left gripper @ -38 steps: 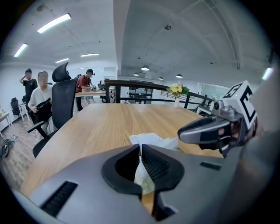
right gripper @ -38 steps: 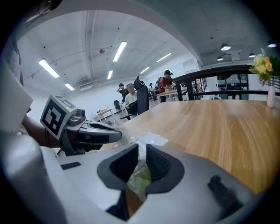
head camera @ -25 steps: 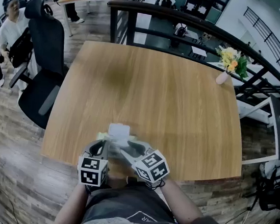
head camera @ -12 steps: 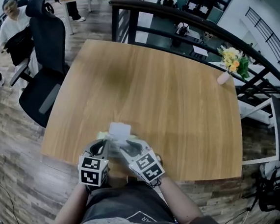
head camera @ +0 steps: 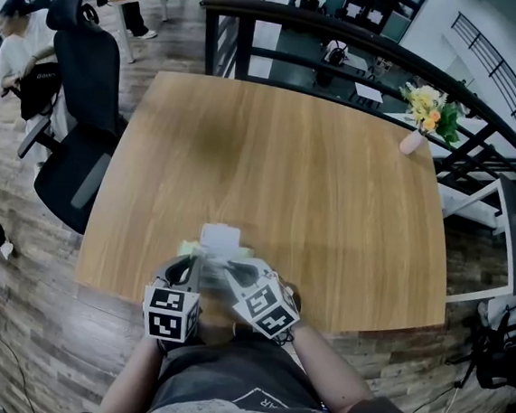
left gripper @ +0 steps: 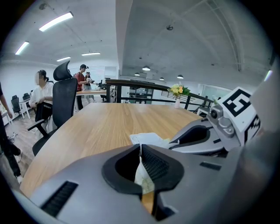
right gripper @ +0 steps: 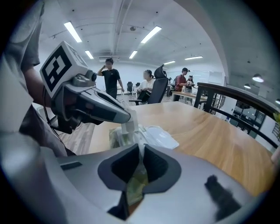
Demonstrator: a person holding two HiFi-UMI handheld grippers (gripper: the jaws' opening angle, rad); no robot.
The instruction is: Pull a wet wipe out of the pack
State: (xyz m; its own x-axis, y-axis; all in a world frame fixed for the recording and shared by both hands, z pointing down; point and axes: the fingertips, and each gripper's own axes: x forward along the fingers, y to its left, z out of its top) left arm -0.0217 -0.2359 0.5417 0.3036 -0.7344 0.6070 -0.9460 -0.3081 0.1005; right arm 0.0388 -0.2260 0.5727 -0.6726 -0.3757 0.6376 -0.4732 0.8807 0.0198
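The wet wipe pack [head camera: 234,264] lies near the table's [head camera: 332,190] front edge, pale green, with its white lid flap [head camera: 219,239] folded back. My left gripper [head camera: 196,262] is shut on the pack's near edge [left gripper: 143,180], a thin fold pinched between its pads. My right gripper [head camera: 222,272] has just been closing over the pack's opening. A white wet wipe [right gripper: 140,154] now sits pinched between its pads, with the green pack [right gripper: 118,138] beneath. In the right gripper view the left gripper [right gripper: 129,124] reaches in from the upper left, with the flap [right gripper: 162,136] beyond.
A black office chair [head camera: 83,93] stands at the table's left side. A pink vase of flowers [head camera: 421,117] is at the far right corner. A dark railing [head camera: 346,46] runs behind the table. People are off to the far left [head camera: 10,50].
My right gripper's jaws have closed from wide open onto the white wipe, and the gripper has rolled a little. The left gripper has kept still on the pack.
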